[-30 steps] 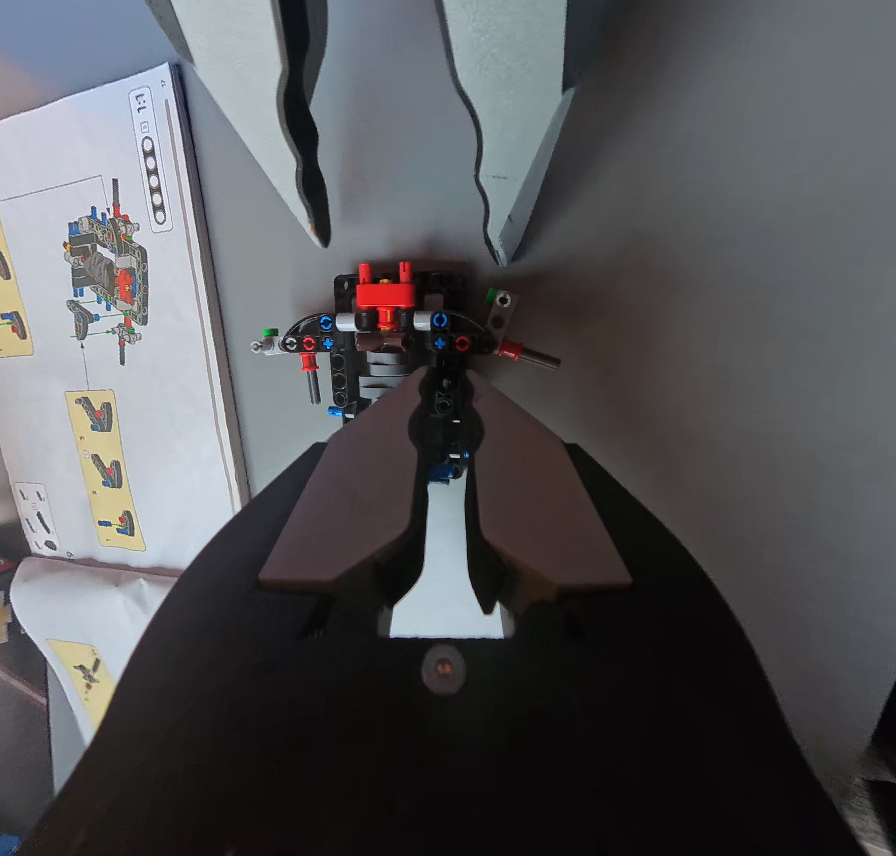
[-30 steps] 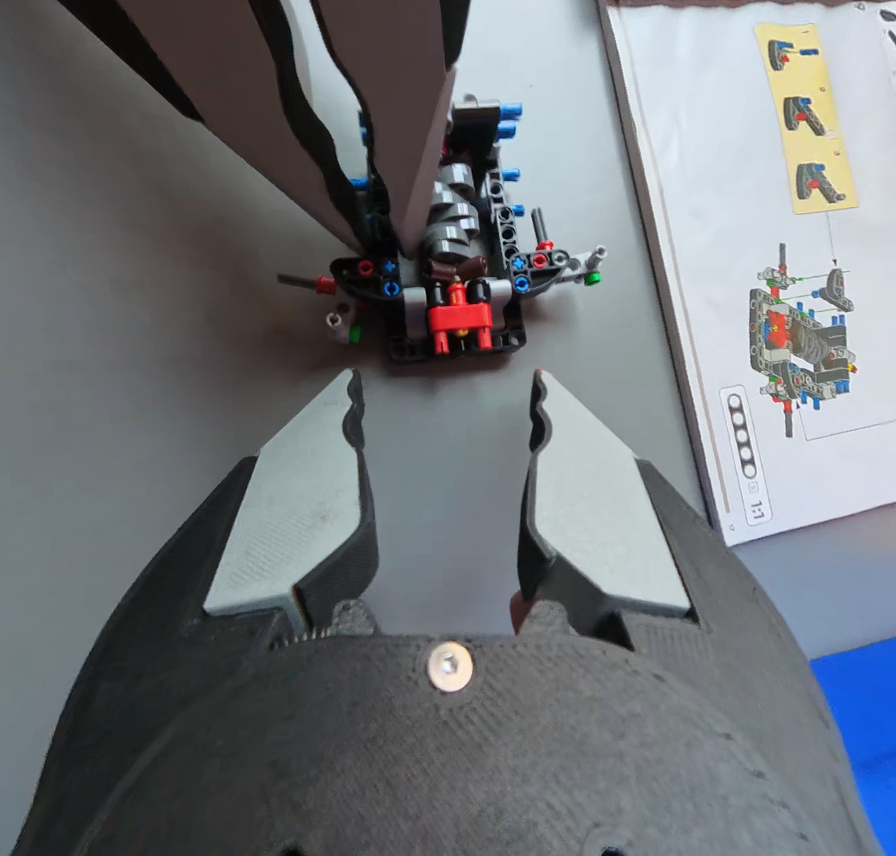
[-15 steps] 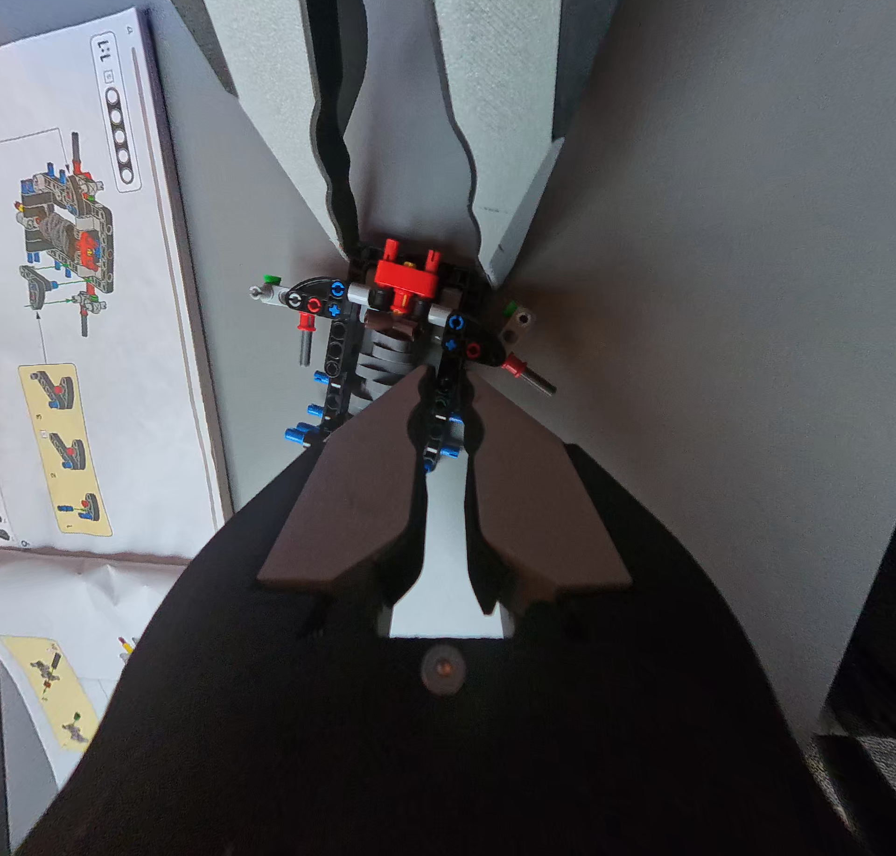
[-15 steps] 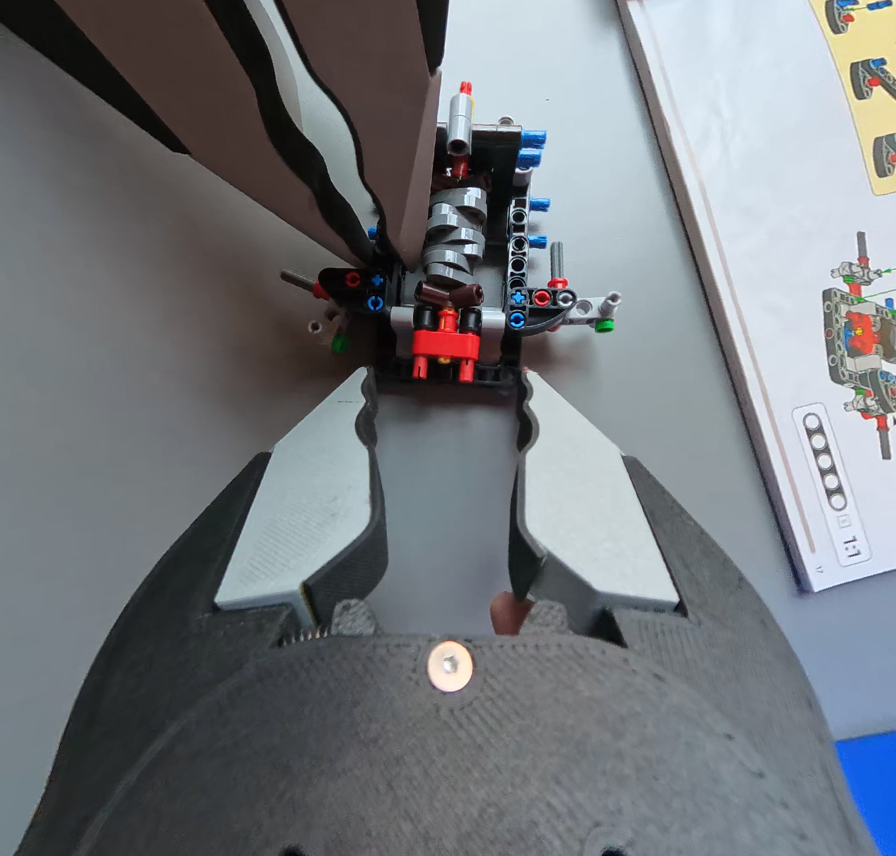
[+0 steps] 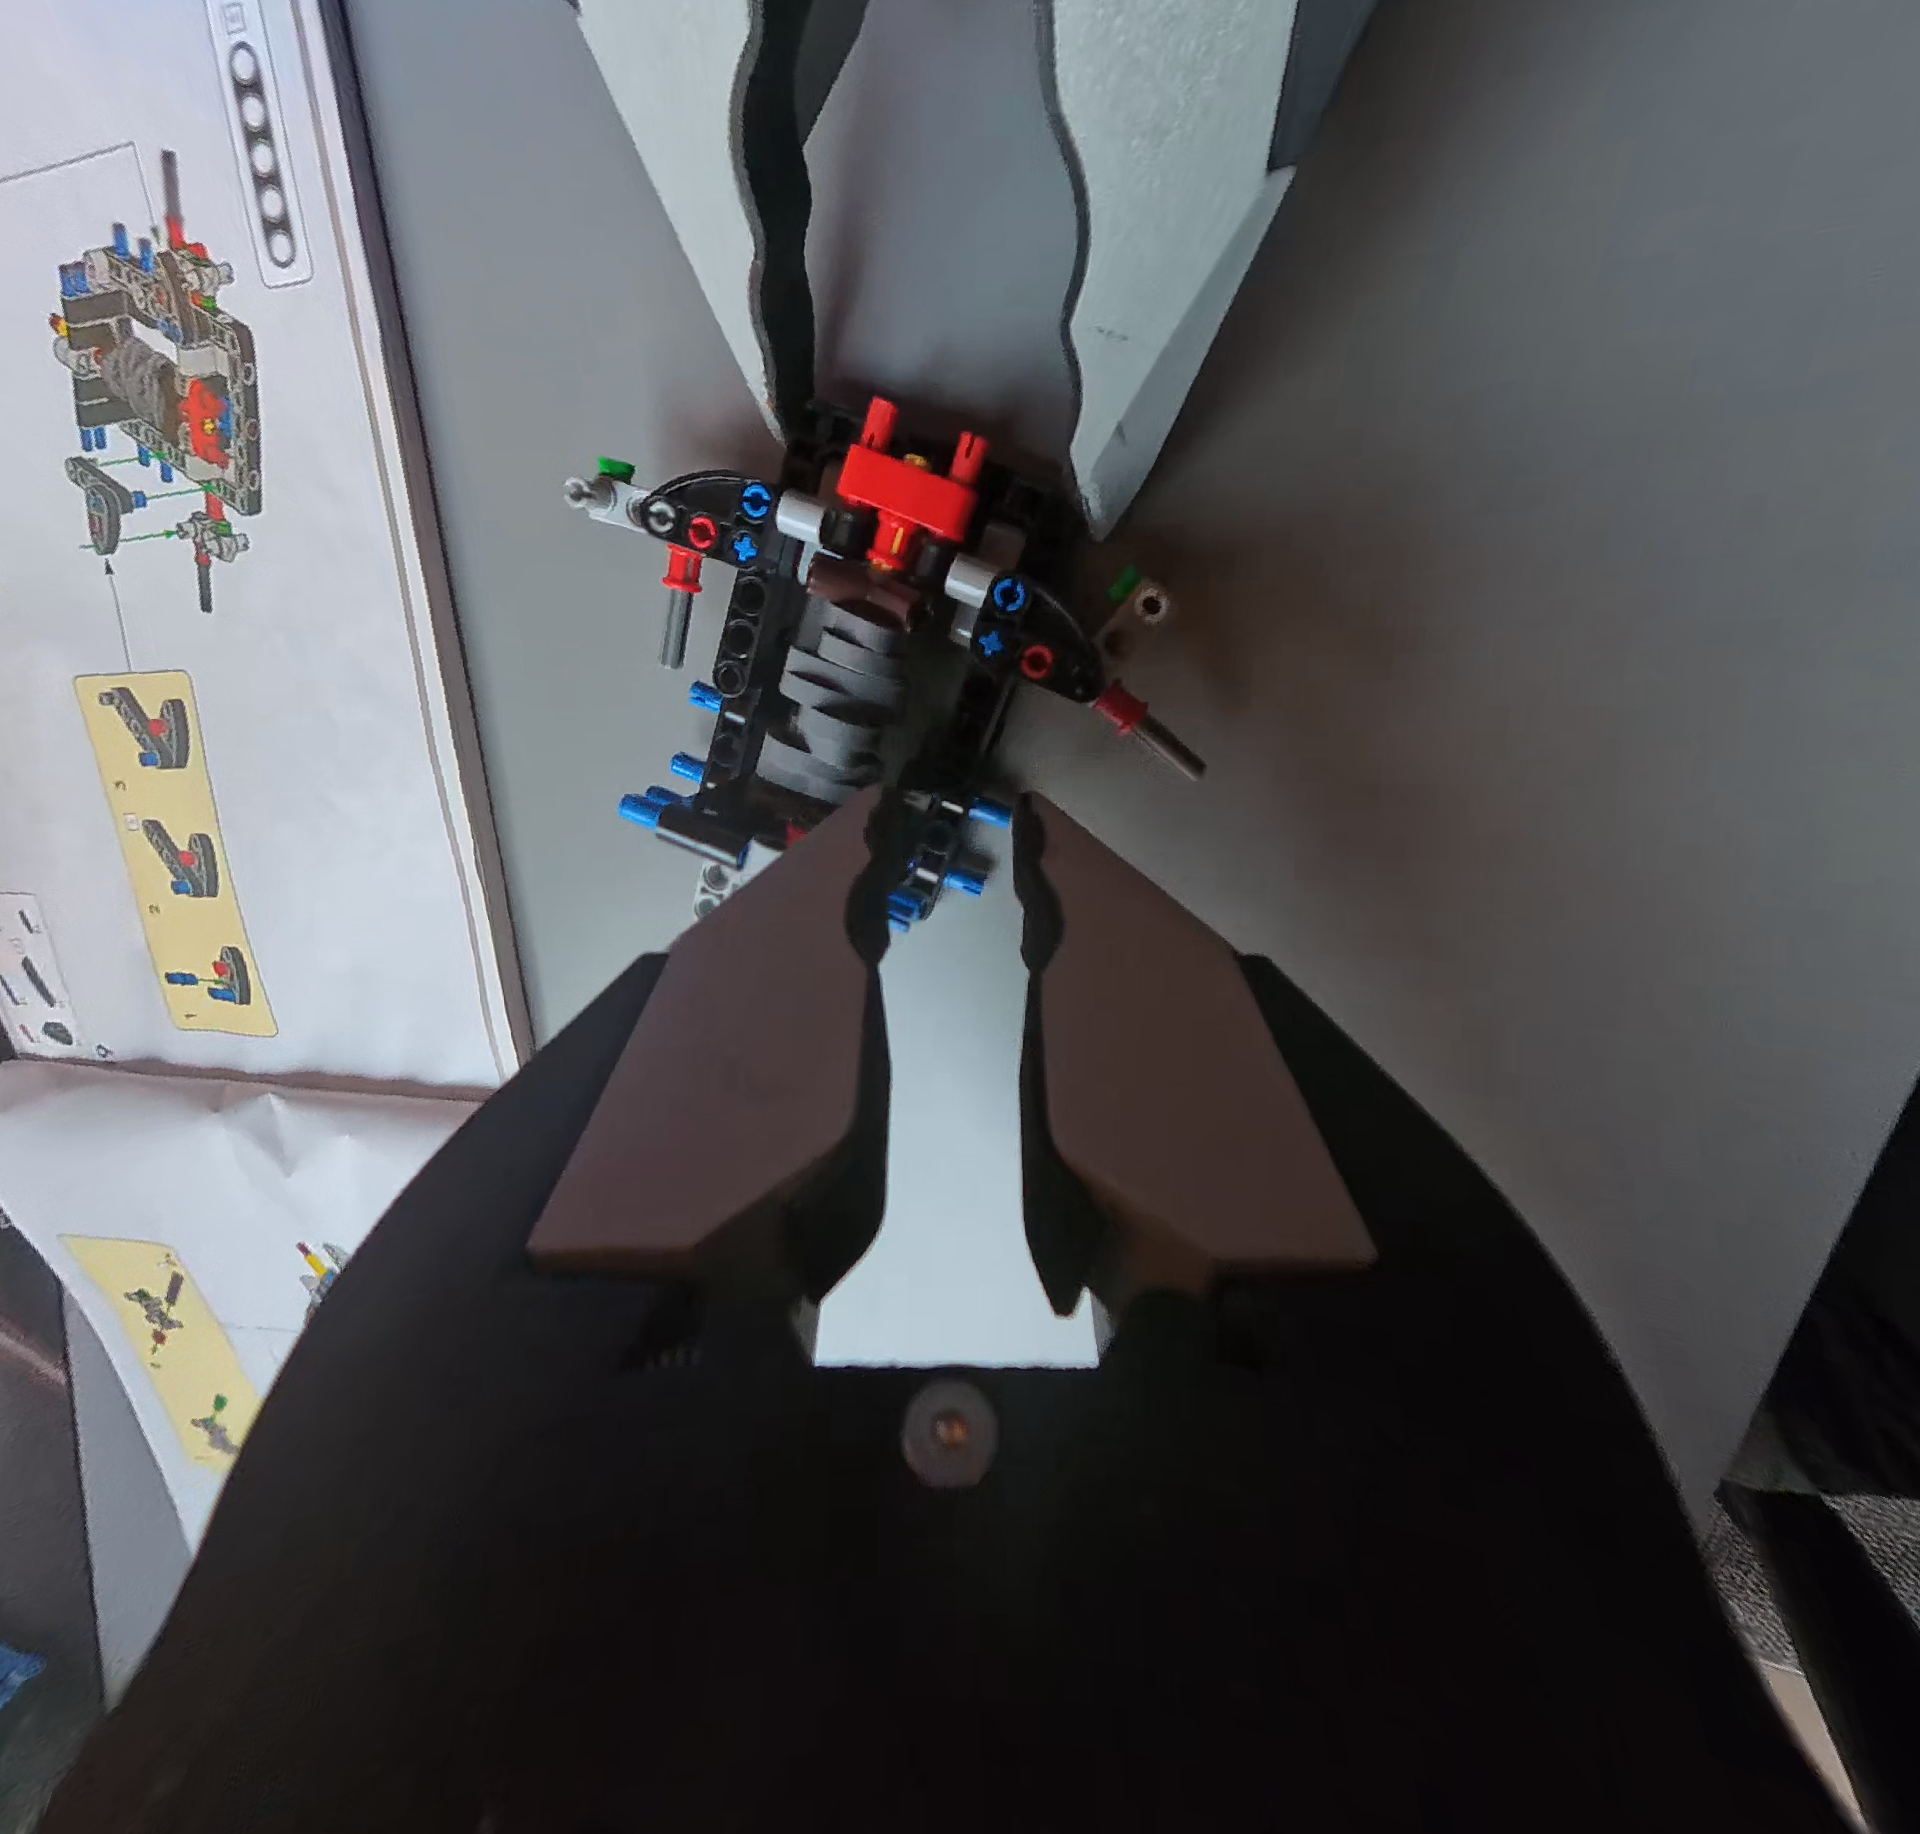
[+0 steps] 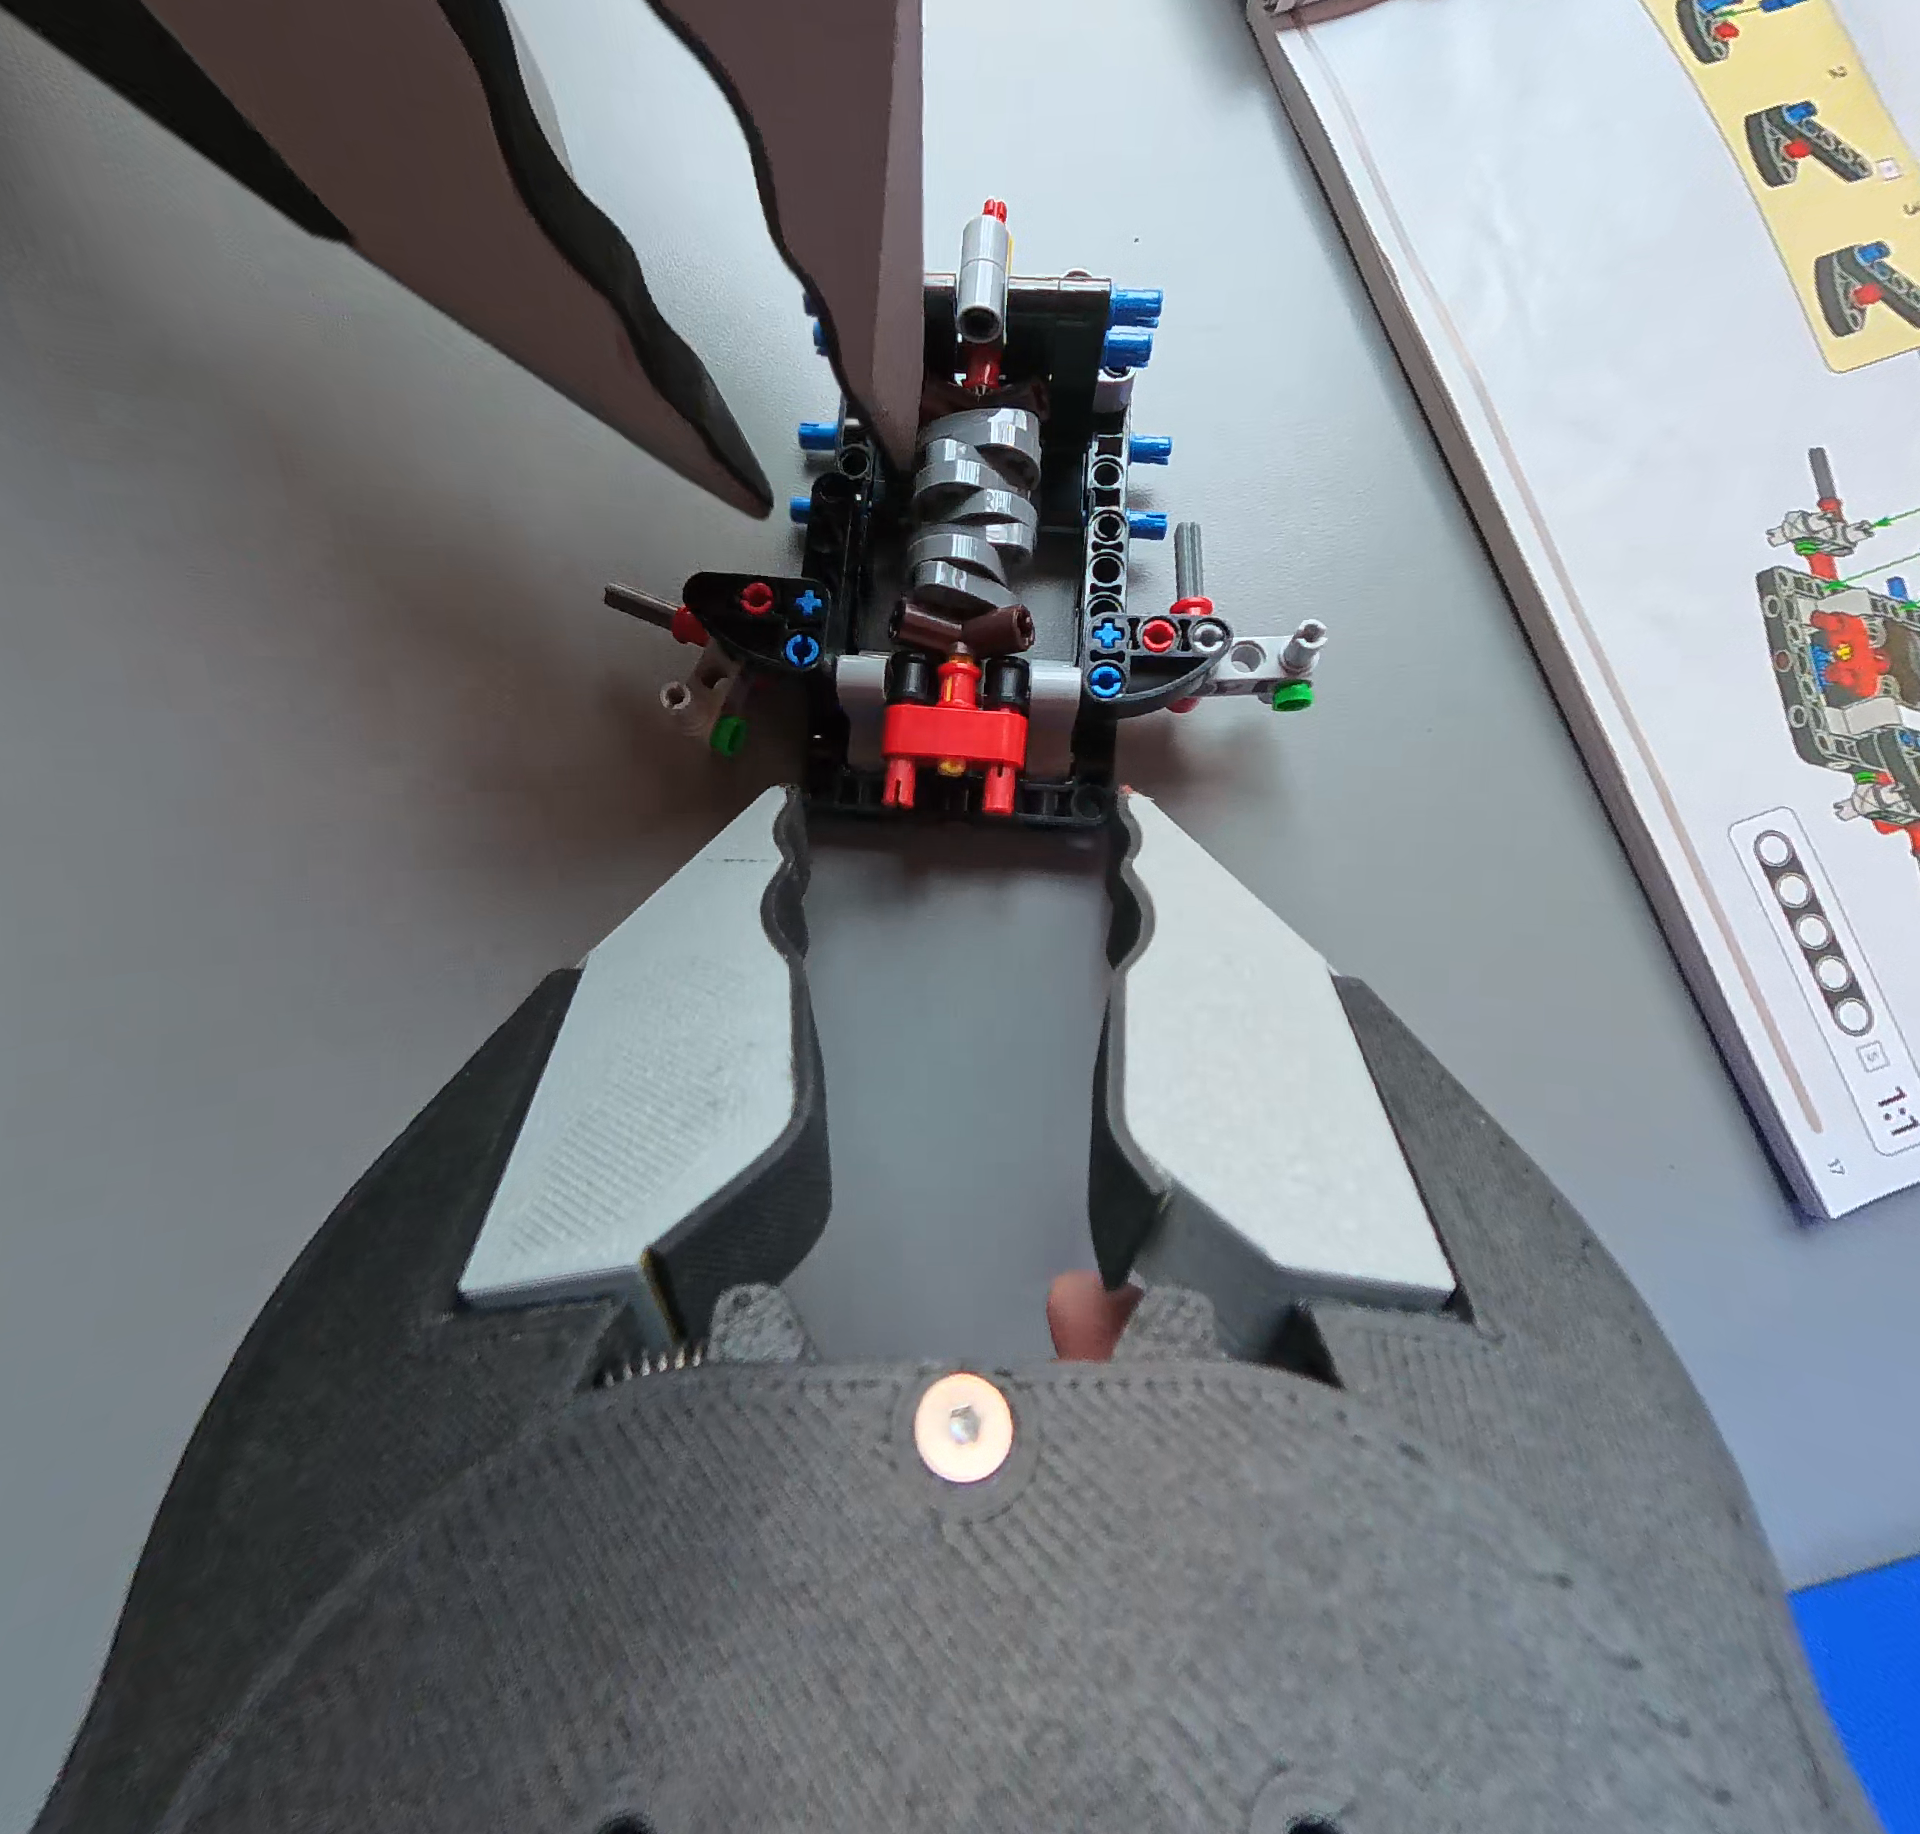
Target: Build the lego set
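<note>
1. The instruction booklet (image 6: 1621,558) is lying open on the grey table (image 6: 312,849), off to the model's right in the right wrist view; a blue object (image 6: 1870,1701) is showing at that view's lower right corner; neither is touching the model.
2. The lego model (image 6: 966,589) is sitting on the table between the two grippers, which are facing each other along it; nothing else is crowding it.
3. The model's long axis is running away from the right wrist camera; its end with the red connector block (image 6: 954,735) is pointing at the right gripper, its end with the light grey pin (image 6: 982,278) at the left gripper; curved black side arms are sticking out to either side near the red end; a grey spiral piece (image 6: 971,506) is lying along the axis inside the black frame.
4. The right gripper (image 6: 951,818) is standing spread, its grey fingertips flanking the corners of the frame's near end; whether they are touching it I cannot tell.
5. The left gripper (image 5: 951,818) is standing parted around one side beam of the frame, with a gap showing; true clamping cannot be confirmed.
</note>
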Tool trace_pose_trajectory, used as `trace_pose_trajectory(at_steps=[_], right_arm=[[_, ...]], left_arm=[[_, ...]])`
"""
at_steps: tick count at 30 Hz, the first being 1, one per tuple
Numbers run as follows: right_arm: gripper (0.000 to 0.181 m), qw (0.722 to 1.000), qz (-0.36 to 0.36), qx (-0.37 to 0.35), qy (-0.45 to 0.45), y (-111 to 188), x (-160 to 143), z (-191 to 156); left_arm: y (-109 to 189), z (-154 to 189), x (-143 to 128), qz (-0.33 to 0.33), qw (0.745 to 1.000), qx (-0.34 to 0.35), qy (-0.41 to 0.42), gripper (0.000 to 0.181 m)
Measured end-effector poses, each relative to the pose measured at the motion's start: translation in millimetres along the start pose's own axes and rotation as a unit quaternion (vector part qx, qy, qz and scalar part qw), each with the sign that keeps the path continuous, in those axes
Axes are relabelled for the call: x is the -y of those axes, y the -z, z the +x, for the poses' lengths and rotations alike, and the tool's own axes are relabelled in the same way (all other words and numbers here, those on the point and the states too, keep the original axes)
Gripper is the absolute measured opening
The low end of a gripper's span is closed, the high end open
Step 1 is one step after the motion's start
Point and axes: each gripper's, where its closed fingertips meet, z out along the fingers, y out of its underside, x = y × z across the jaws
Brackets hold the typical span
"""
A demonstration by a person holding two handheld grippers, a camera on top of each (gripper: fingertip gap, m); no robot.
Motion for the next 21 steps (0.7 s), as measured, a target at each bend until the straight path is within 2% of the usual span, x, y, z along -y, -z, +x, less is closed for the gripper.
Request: trace_pose_trajectory(at_steps=[3,7,13,21], right_arm=[[0.055,1.000,0.003,0.002,0.002,0,0,0],[0.055,1.000,0.007,0.003,0.005,-1,1,-1],[0.055,1.000,0.020,0.004,0.005,-2,2,-1],[0.055,1.000,0.019,0.007,0.006,-1,2,-1]], left_arm=[[11,4,2,0.013,1.000,-0.021,-0.003,0.020],[21,12,26,0.067,0.996,-0.032,-0.048,0.020],[7,17,33,0.060,0.993,-0.054,-0.088,0.016],[8,15,31,0.044,0.993,-0.067,-0.091,0.019]])
